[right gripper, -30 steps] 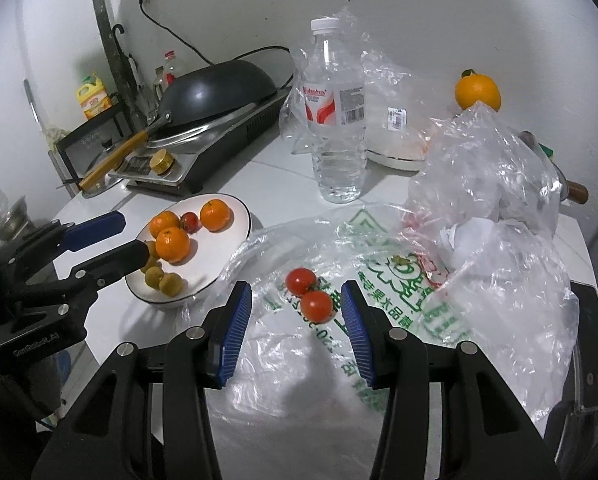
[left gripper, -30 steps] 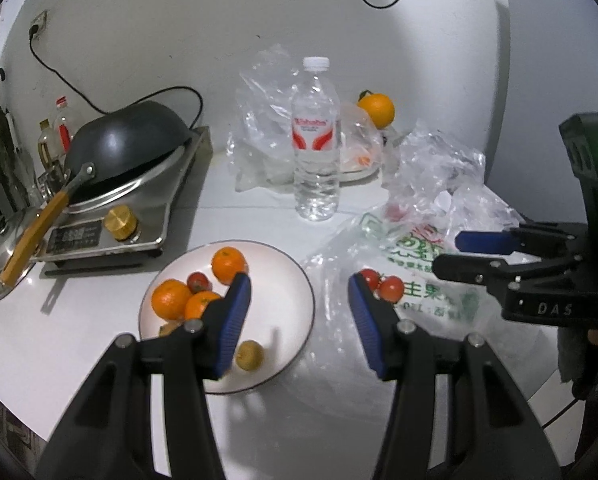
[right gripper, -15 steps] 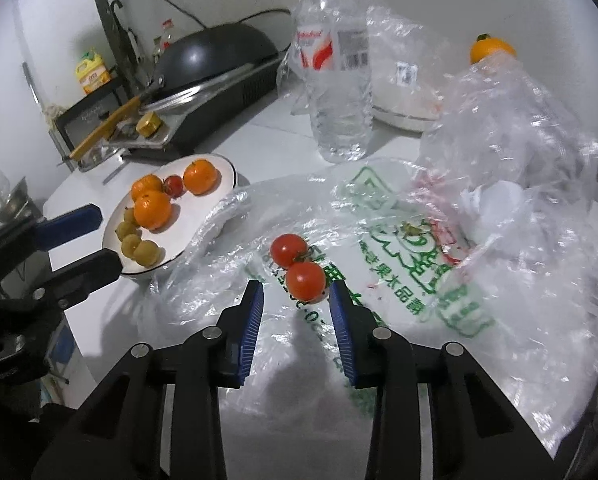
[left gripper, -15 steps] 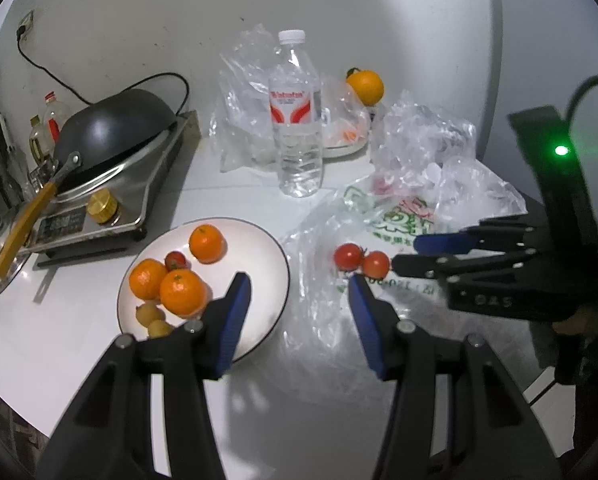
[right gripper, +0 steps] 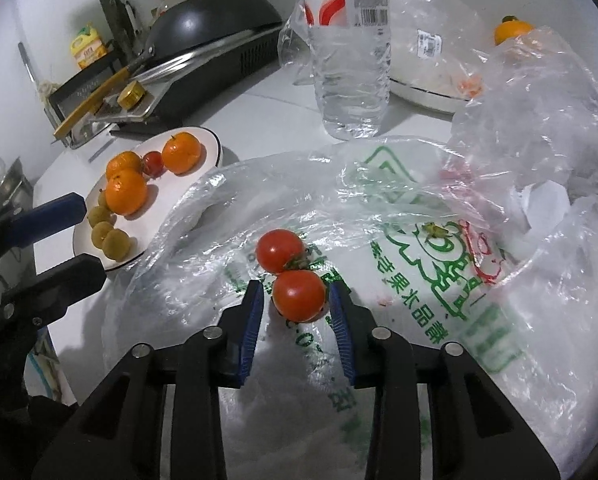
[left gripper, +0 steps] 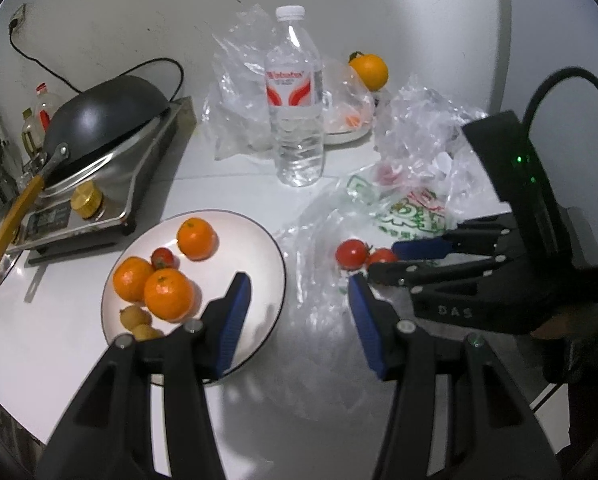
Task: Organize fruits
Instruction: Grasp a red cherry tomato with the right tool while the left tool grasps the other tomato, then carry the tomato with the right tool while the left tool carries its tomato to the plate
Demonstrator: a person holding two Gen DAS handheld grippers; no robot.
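Note:
Two red tomatoes lie on a printed plastic bag (right gripper: 419, 288). My right gripper (right gripper: 296, 286) has its blue pads either side of the near tomato (right gripper: 299, 296); its jaws are closing, with a thin gap showing on the left. The far tomato (right gripper: 279, 250) touches the near one. My left gripper (left gripper: 298, 284) is open and holds nothing, hovering over the right rim of a white plate (left gripper: 259, 240). The plate holds three mandarins (left gripper: 167, 296), a small tomato (left gripper: 162, 257) and several small yellow-brown fruits (left gripper: 135, 316). The left wrist view also shows the right gripper (left gripper: 383, 259) at the tomatoes.
A water bottle (left gripper: 295, 112) stands behind the bag. A black wok (left gripper: 103, 108) sits on a cooker (left gripper: 111, 200) at the back left. Crumpled clear bags (left gripper: 419, 128) lie at the right, beside a second plate (right gripper: 423, 96) and an orange (left gripper: 369, 70).
My right gripper came down and forward onto the near tomato and its jaws narrowed around it. The left gripper drifted a little right and lower, keeping the same opening.

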